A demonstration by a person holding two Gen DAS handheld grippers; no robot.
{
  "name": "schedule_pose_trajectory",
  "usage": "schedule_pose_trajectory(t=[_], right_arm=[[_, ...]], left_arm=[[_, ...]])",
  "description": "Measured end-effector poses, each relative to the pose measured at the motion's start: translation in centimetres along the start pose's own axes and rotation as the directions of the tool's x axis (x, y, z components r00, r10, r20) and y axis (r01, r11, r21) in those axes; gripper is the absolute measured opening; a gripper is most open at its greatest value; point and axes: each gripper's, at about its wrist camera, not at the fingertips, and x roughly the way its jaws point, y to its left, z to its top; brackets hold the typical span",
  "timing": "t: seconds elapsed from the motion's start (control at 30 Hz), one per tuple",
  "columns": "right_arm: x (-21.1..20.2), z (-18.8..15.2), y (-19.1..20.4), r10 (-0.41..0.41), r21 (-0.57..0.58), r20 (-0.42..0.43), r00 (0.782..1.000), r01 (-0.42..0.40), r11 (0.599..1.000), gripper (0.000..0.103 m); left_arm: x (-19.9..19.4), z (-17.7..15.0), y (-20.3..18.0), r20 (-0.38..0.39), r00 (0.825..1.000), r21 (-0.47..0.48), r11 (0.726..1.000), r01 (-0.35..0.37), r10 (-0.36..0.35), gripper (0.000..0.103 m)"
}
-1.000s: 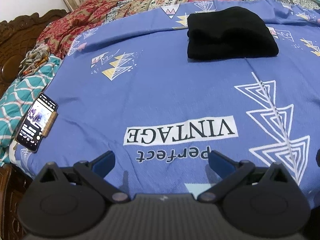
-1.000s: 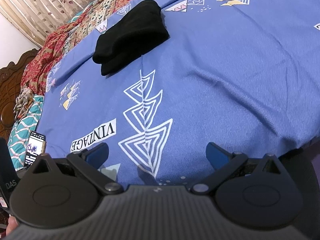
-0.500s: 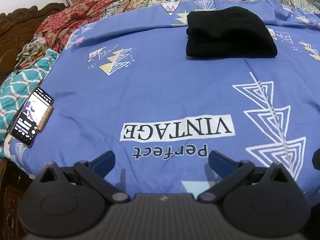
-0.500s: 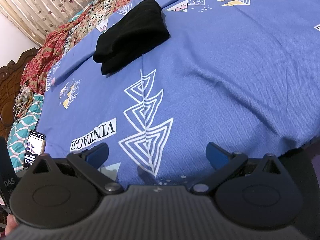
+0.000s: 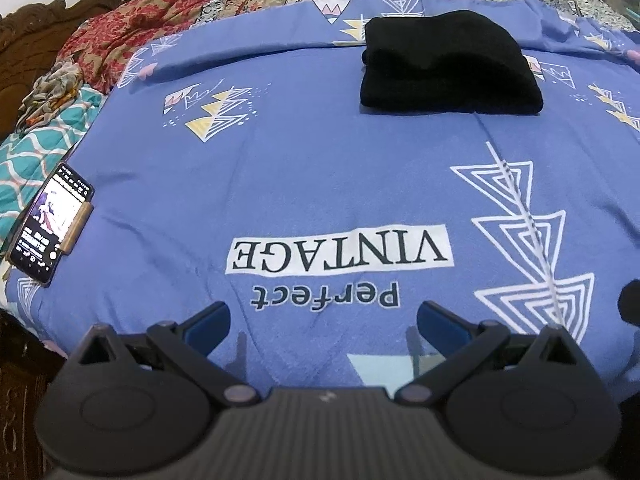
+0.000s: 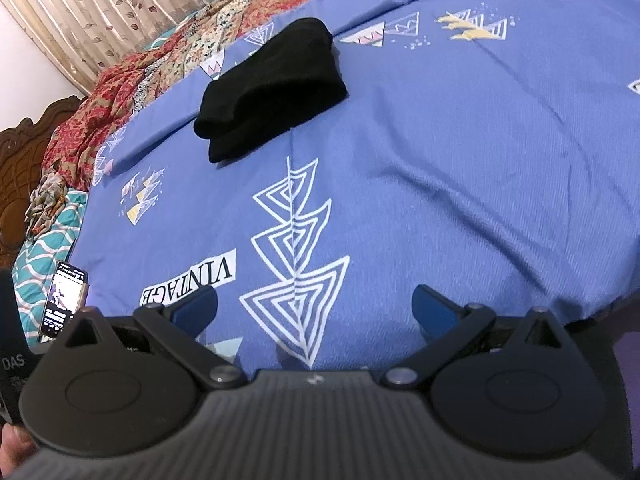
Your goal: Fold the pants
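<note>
Black pants [image 5: 448, 68] lie folded into a compact stack on the far part of a blue printed bedsheet [image 5: 320, 168]. From the right wrist view the same black pants [image 6: 268, 88] sit up and left of centre. My left gripper [image 5: 324, 320] hovers open over the near edge of the sheet, by the "Perfect VINTAGE" print, well short of the pants. My right gripper [image 6: 314, 304] is open too, above the white triangle pattern near the bed's front edge. Neither holds anything.
A phone [image 5: 50, 222] with a lit screen rests at the left edge of the sheet, also visible as the phone [image 6: 64, 298] in the right wrist view. Patterned red quilts [image 5: 168, 12] and a carved wooden headboard [image 5: 44, 24] lie behind. Curtains [image 6: 100, 12] hang at the back.
The left wrist view has shifted slightly, so the phone and pants sit a little lower and further left in frame. Both grippers stay open and empty; the pants have not moved.
</note>
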Motion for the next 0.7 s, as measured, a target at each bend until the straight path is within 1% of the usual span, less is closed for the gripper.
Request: schedule_pose_trajectory(t=[0.17,0.33,0.7], right_arm=[[-0.16,0.07,0.37,-0.001,-0.023,0.013,1.000,0.002,1.000,0.103],[-0.13,0.03,0.36,-0.001,-0.019,0.011,1.000,0.001,1.000,0.103],[-0.07,-0.21,0.45,0.001,-0.010,0.004,1.000,-0.001,1.000,0.103]], left_arm=[[0.05,0.09,0.04,-0.018,1.000,-0.005,1.000,0.018,-0.018,0.103],[0.14,0.03,0.05,-0.031,0.999,-0.003,1.000,0.030,-0.030,0.103],[0.31,-0.12,-0.14,-0.043,0.999,0.008,1.000,0.017,-0.016,0.103]])
